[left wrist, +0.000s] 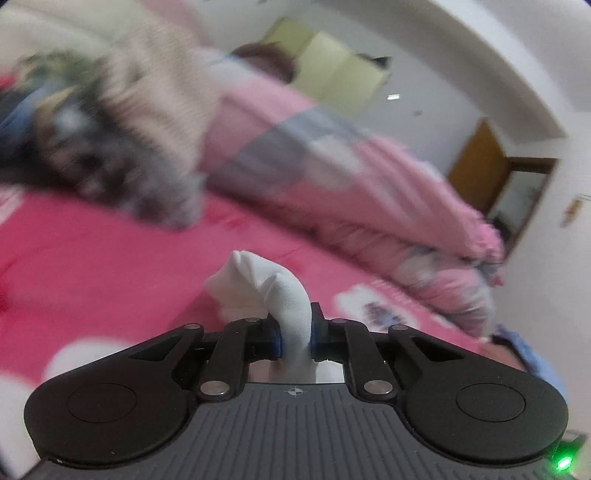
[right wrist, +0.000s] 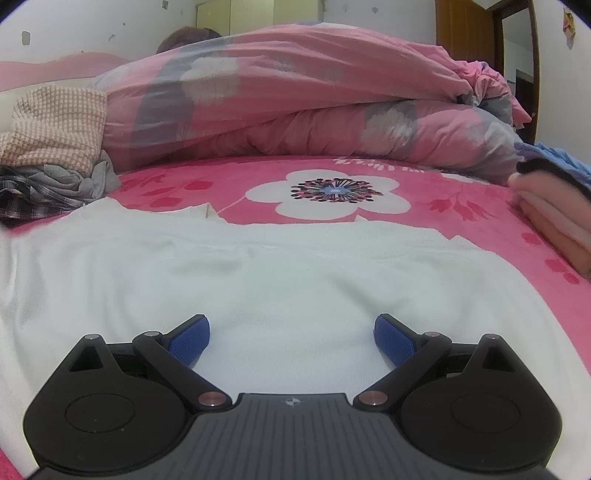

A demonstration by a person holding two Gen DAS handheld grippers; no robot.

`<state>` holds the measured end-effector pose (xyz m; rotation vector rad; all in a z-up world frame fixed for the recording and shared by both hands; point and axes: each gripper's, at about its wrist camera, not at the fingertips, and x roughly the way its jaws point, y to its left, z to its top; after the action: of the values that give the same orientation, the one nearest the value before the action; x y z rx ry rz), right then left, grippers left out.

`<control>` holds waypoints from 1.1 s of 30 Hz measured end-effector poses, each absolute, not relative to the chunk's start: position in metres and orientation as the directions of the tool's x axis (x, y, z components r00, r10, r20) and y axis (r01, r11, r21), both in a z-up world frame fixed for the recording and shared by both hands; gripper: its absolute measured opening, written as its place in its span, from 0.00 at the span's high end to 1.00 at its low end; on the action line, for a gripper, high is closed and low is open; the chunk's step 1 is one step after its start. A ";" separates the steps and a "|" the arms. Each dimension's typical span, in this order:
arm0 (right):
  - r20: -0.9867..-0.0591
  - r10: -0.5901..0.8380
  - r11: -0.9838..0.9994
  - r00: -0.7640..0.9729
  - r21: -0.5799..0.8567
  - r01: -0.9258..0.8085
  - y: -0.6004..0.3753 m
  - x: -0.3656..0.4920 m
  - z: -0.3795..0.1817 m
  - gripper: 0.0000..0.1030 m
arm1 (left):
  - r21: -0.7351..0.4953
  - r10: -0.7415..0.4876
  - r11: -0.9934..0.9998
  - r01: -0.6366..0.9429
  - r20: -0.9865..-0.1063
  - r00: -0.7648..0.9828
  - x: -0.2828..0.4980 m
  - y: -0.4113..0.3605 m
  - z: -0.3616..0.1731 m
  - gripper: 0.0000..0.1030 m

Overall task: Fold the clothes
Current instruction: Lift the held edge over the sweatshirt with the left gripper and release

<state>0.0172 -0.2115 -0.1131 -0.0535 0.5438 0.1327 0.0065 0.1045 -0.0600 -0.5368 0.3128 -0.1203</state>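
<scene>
**Q:** Broadly, how do the two grippers stand, and where is the garment?

**A:** The left gripper [left wrist: 295, 334] has its fingers nearly closed, pinching a bunched fold of the white garment [left wrist: 284, 295] raised above the pink floral bedsheet [left wrist: 92, 258]. The right gripper [right wrist: 291, 336] has its fingers spread wide with nothing between them, poised over the white garment [right wrist: 258, 280], which lies spread flat across the near part of the bedsheet [right wrist: 461, 192].

**Q:** Which objects surround the garment or stand in the way?

**A:** A rolled pink quilt [right wrist: 295, 92] runs along the far side of the bed. A checked beige cloth [right wrist: 55, 125] and crumpled grey clothes [right wrist: 66, 184] lie toward the far left edge, the grey pile close to the garment's left end. Folded pink items [right wrist: 550, 221] sit at the right edge, apart from the garment. A wooden door [right wrist: 469, 26] stands beyond the quilt at the far right.
</scene>
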 end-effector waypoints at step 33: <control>-0.428 0.132 0.952 0.894 0.305 0.006 -0.368 -0.113 -0.099 0.04 | 0.340 -0.034 0.936 0.085 -0.155 0.987 0.003 0.064 0.144 0.44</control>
<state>-0.1131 -0.3677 -0.0986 0.3062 0.4616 0.0664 0.0027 0.0639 0.1436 0.3537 0.1480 -0.0609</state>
